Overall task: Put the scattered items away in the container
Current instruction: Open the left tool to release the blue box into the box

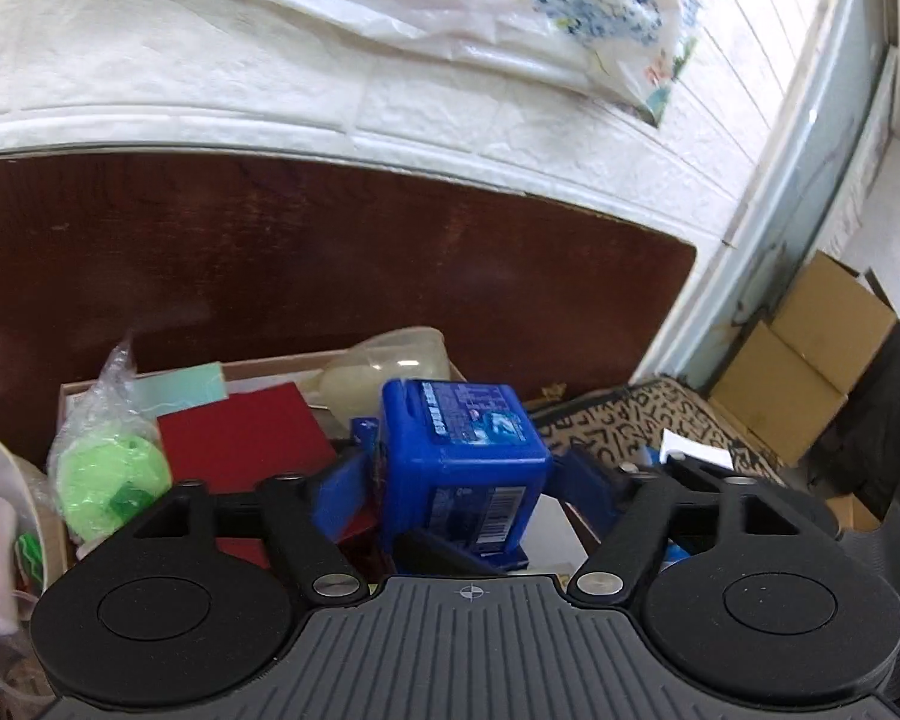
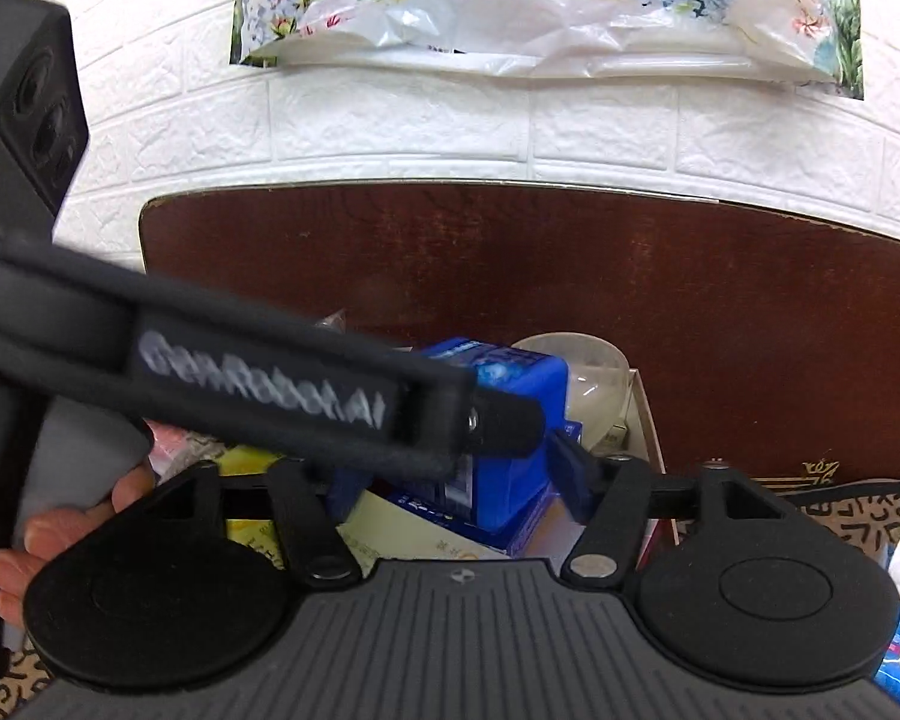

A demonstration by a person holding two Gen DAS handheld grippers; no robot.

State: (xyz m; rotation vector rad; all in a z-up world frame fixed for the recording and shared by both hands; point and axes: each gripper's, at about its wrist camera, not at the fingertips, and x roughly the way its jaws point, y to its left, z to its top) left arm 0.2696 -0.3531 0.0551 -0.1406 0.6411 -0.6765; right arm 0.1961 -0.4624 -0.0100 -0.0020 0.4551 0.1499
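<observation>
Where brick-pattern wall (image 2: 600, 126) backs dark wooden board (image 1: 330, 252)

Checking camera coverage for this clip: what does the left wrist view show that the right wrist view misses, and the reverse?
Left wrist only: a green ball in clear wrap, a red card, a paper cup at the left edge and brown cartons to the right.

Right wrist only: the left gripper's black body crossing the frame, a hand gripping it, and something yellow beneath.

Both: the blue box in the container, the clear cup, the brown board and the floral bag.
</observation>
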